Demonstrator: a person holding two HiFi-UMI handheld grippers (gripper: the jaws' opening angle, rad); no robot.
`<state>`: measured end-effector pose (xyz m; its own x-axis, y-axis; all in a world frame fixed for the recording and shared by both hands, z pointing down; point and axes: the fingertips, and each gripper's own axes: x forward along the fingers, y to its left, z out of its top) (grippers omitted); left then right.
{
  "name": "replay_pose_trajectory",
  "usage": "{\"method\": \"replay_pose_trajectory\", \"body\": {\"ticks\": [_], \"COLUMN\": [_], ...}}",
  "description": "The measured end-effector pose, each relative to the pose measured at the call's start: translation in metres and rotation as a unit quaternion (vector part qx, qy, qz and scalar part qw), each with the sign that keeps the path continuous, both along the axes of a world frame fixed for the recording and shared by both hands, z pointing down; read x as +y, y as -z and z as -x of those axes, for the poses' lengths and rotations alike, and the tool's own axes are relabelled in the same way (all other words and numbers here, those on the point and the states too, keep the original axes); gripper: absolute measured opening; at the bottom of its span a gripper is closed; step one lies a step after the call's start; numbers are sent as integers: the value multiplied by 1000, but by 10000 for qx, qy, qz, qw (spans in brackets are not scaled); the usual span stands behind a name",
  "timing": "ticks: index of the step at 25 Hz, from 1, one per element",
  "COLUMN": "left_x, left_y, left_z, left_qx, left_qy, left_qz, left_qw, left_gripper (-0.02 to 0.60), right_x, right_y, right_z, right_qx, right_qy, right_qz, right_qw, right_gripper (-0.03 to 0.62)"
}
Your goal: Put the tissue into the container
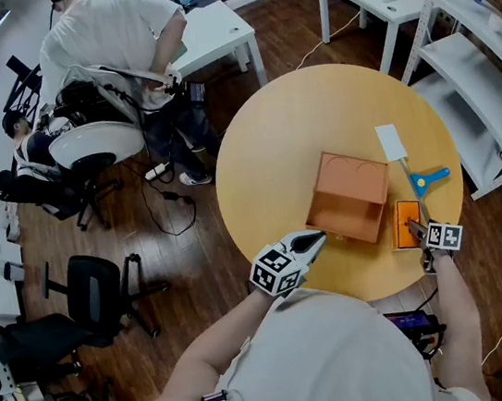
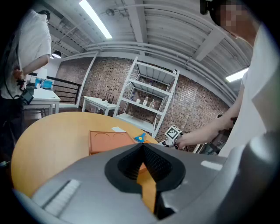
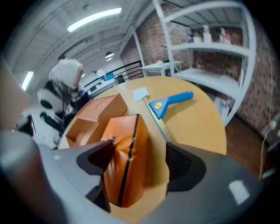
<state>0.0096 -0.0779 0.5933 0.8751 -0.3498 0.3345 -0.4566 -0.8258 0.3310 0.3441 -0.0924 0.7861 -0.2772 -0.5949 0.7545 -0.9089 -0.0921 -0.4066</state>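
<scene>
An orange tissue pack (image 3: 124, 157) lies on the round wooden table (image 1: 280, 144) near its front right edge, also seen in the head view (image 1: 407, 221). My right gripper (image 3: 139, 151) straddles the pack with its jaws wide apart; the left pad is against the pack's side, while bare table shows before the right pad. The orange container (image 1: 349, 199) stands just left of the pack, lid swung back, inside empty (image 3: 83, 124). My left gripper (image 1: 313, 242) hovers at the container's front left corner, shut on nothing (image 2: 142, 148).
A blue-handled tool (image 1: 424, 181) and a white card (image 1: 390, 141) lie beyond the pack. White shelving (image 1: 481, 48) stands to the right. A person in white (image 1: 109, 29) works at a white desk, with office chairs (image 1: 97, 293) on the floor to the left.
</scene>
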Motion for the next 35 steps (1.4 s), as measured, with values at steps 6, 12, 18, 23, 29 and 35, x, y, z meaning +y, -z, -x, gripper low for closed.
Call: {"method": "replay_pose_trajectory", "body": {"ticks": [6,12,18,23,29,35], "left_x": [1,0,0,0,-12,-6], "left_y": [-4,-1,0,1,13,16], "left_z": [6,4,15,13,34,55], "left_qx": [-10,20,70,176,262,281], "left_qy": [60,60,169,208,508,927], "left_qz": [30,11,59,112,86,158], "left_qw": [10000,10000,9998,9996,9983,9952], "left_gripper": [0,0,0,0,0,0], "right_x": [1,-4,-17,-31,-57,-67], "right_y": [7,38,127,159,128,83], "right_z": [28,25,28,107,212,245], "right_qx": [-714,-593,-712,-833,-600,-156], "right_qy": [414,544,1223,2885,4754,5653], "right_qz": [-98,-339,-1124,-1228,-966,-412], "right_qw": [9965,9962,9835,9459,8724,8237], "right_gripper": [168,121,123,123,124,126]}}
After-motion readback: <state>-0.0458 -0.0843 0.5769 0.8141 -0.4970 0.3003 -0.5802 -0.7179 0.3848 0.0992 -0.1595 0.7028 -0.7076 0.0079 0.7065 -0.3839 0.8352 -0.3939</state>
